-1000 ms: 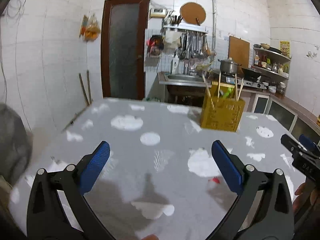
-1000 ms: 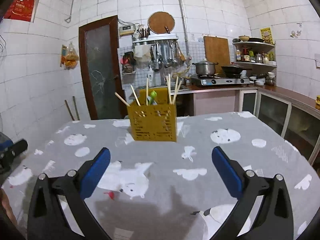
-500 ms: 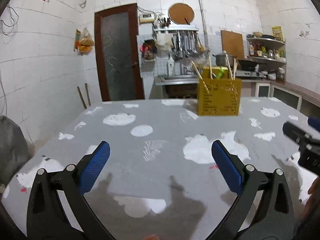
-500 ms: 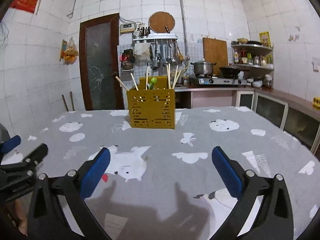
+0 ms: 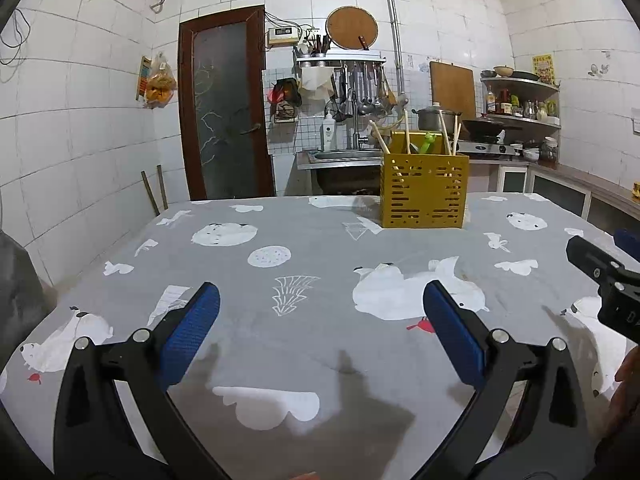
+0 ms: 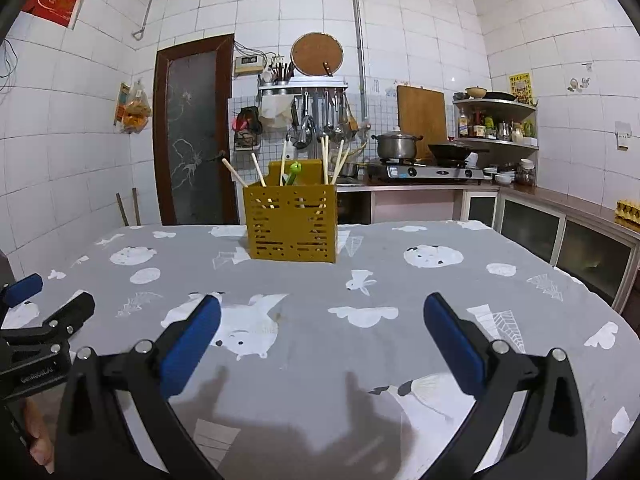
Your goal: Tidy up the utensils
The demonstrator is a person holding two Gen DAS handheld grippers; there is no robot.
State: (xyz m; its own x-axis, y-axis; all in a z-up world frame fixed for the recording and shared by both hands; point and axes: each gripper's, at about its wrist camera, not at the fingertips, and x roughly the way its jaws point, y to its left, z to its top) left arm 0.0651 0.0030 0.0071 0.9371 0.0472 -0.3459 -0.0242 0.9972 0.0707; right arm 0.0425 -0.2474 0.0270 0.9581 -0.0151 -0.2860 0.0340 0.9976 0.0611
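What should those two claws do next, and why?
Probably move forward toward the yellow basket. Both the left claw and the right claw are open and hold nothing, and they hang above the near part of the table. The chopsticks and a green utensil stand in that basket, out of their grasp from here.

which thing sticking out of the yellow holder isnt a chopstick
The green frog-topped utensil near the middle of the holder; the other items are plain pale wooden chopsticks.
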